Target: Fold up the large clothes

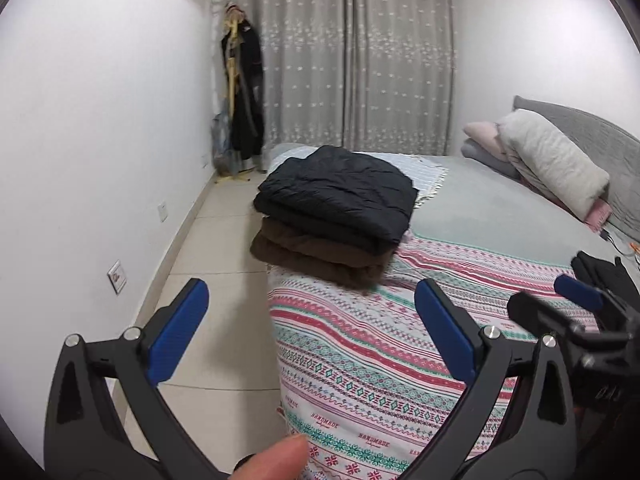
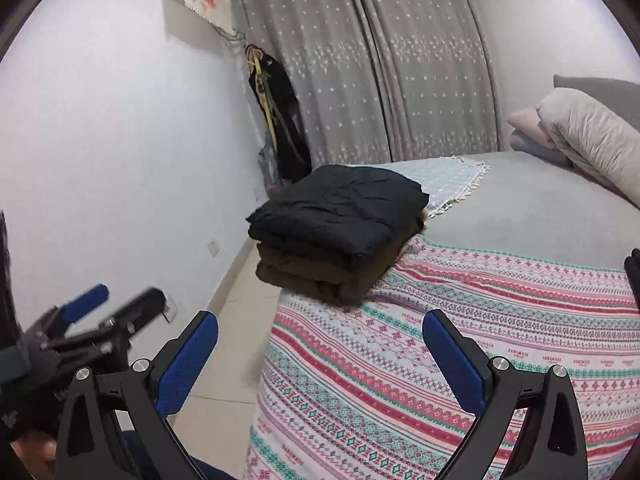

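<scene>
Both claws, left claw (image 1: 308, 320) and right claw (image 2: 320, 352), hang released above the patterned bedspread (image 2: 460, 320); a folded black garment (image 1: 340, 200) tops what looks like a brown one (image 1: 320, 258).

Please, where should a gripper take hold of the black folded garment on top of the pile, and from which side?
Probably at the rounded folded edge of the black folded garment, the edge facing the cameras, approached from the near side. It overhangs the brown folded garment slightly there, so one finger can slide under and one above. Both the left gripper and right gripper are open and empty.
</scene>
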Available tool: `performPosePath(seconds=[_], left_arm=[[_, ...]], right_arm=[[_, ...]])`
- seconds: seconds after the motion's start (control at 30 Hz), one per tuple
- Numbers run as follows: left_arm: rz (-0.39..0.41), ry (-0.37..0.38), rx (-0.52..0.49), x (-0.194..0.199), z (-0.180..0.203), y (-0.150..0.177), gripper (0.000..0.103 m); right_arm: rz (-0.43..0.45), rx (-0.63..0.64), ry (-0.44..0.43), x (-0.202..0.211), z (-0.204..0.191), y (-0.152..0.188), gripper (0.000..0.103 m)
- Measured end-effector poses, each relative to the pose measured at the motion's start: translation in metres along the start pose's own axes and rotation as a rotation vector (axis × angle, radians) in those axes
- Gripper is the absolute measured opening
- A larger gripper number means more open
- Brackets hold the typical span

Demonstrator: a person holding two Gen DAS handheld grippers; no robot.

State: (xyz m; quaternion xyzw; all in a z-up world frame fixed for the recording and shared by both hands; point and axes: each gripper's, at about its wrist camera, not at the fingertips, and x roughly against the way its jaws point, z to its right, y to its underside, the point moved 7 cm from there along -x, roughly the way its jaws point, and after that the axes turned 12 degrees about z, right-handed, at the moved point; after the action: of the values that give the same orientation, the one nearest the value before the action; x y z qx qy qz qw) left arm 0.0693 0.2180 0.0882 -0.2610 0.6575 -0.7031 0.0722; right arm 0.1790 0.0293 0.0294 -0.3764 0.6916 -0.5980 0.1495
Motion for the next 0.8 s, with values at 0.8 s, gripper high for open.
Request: performPosePath(seconds=[0.8], left_arm=[[-0.015,-0.055,-0.024,-0.011,0.006,0.012,0.102]], right_arm=[[0.050,0.082,0.153,-0.006,0.008,0.005,0.103]])
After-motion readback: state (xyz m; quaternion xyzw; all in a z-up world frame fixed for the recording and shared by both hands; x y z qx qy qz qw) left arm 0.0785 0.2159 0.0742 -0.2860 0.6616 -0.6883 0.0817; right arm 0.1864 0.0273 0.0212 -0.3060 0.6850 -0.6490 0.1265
